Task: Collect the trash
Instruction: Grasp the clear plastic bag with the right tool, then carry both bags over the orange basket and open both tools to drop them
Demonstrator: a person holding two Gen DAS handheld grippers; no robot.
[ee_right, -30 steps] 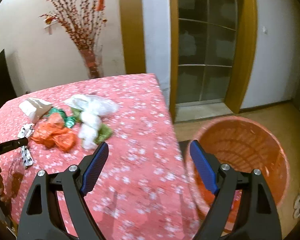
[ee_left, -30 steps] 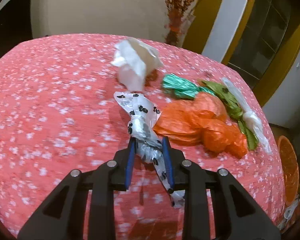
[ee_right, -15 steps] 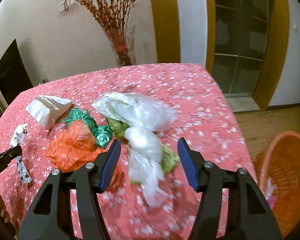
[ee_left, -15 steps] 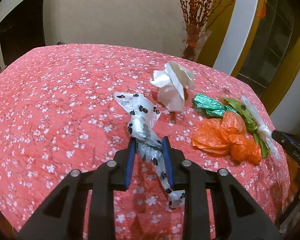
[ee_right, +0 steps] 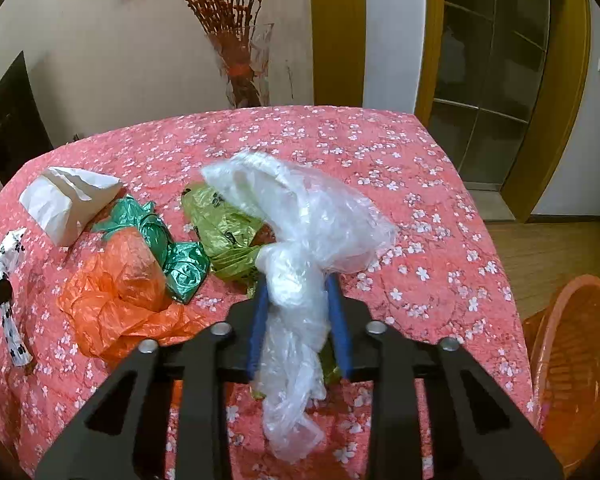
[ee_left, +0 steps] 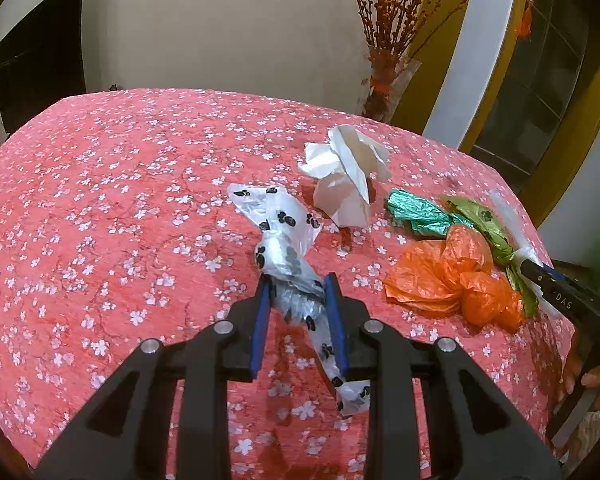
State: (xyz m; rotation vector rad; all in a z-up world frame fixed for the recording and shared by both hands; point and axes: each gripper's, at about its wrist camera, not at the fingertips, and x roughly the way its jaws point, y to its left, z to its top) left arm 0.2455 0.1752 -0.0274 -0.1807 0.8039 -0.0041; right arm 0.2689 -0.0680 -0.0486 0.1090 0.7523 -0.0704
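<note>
Left wrist view first: over the pink floral tablecloth (ee_left: 100, 200), the left gripper (ee_left: 298, 316) is clenched around the twisted middle of a white plastic bag printed with black paw marks (ee_left: 284, 240), one end fanned out ahead of the blue pads, the other tail dangling behind them. Just right of it stands a crumpled white paper bag (ee_left: 346, 184), then a knotted shiny green bag (ee_left: 416, 212), a crinkled orange plastic bag (ee_left: 452, 280) and a twisted olive-green bag (ee_left: 488, 224) touching one another.

In the right wrist view, the right gripper (ee_right: 298, 316) has just been closing, and the clear, wispy plastic bag (ee_right: 300, 232) sits squeezed between its blue pads, its puffed top in front and a loose tail hanging below. That bag lies over the olive-green one, with a bit of green film showing low between the pads. At the far right, off the table edge and lower down, waits the orange mesh waste basket (ee_right: 572, 360).

To my eye, the grasp is the step in hand. Doing it well means pinching the bunched neck firmly, lifting straight up so the olive bag drops away if snagged, then carrying the tail clear of the basket rim before letting go.
</note>
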